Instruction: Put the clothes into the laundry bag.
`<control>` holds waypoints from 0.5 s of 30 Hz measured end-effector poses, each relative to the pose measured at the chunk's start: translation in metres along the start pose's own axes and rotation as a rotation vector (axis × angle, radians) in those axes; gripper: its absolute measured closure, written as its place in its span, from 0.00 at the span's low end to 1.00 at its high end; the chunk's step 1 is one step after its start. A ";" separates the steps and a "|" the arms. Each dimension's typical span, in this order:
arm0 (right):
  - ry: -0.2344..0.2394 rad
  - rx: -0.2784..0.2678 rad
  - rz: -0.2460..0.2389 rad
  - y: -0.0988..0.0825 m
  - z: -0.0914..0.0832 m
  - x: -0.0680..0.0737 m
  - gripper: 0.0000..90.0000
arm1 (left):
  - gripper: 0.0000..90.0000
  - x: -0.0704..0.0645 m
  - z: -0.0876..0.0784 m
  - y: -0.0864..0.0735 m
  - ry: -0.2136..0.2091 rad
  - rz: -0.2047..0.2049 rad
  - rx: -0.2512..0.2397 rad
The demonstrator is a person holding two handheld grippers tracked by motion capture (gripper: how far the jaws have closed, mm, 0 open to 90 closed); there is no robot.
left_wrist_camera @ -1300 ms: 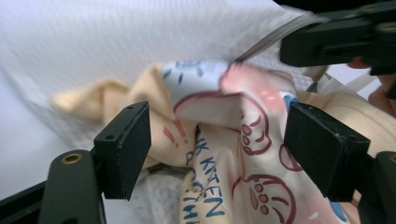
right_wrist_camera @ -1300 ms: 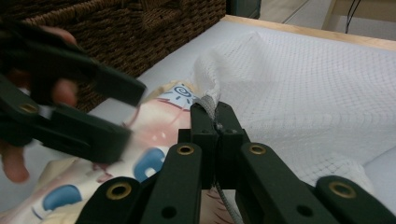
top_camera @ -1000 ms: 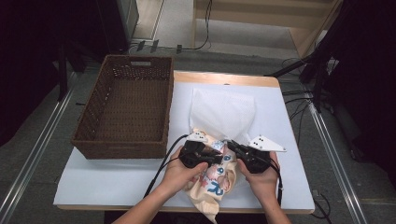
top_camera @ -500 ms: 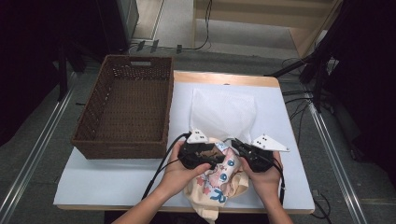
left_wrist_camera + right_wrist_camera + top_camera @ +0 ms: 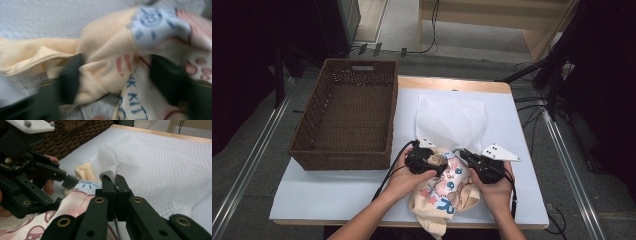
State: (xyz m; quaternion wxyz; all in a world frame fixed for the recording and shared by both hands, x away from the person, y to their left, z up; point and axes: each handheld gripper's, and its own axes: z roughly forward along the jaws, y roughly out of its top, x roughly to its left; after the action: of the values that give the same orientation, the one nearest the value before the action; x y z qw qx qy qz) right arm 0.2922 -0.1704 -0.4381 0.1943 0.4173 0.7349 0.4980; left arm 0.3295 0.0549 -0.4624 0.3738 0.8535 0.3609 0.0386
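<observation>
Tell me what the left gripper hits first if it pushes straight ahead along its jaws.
Probably the cream printed cloth garment: a fold already bulges between the left gripper's half-open jaws, which have just been closing.

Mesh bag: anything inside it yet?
The mesh bag looks flat and white, with nothing coloured showing through. The printed cream garment meets its near edge; whether any has entered the opening is covered by the grippers.

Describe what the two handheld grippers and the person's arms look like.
Both the left gripper and the right gripper are black, with jointed link arms on brass-coloured pivots and blocky black jaws. Each carries a pale three-cornered plate with small studs, and a black cable trails back from each. The forearms are bare, no sleeves visible.
</observation>
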 end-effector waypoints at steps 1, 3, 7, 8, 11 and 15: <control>-0.001 0.001 -0.001 0.000 0.000 0.000 1.00 | 0.67 0.000 -0.002 0.000 -0.029 -0.001 0.015; 0.000 0.001 -0.003 0.000 0.000 0.001 1.00 | 0.84 -0.001 -0.008 0.001 -0.077 -0.017 0.017; -0.002 -0.008 -0.016 0.001 0.000 0.002 1.00 | 0.90 -0.013 -0.020 0.004 -0.173 0.019 -0.030; -0.002 -0.008 -0.016 0.001 0.000 0.002 1.00 | 0.90 -0.017 -0.022 0.005 -0.193 0.028 -0.042; -0.035 -0.012 -0.053 0.002 0.001 0.005 1.00 | 0.90 -0.029 -0.028 0.009 -0.279 0.070 -0.066; -0.026 -0.004 -0.075 0.004 0.002 0.007 1.00 | 0.90 -0.044 -0.025 0.014 -0.311 0.131 -0.047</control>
State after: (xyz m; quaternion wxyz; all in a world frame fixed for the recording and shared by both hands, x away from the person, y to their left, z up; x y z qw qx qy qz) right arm 0.2913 -0.1625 -0.4349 0.2232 0.3956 0.7464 0.4864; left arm 0.2969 0.0355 -0.4257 0.4415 0.8620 0.2414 -0.0614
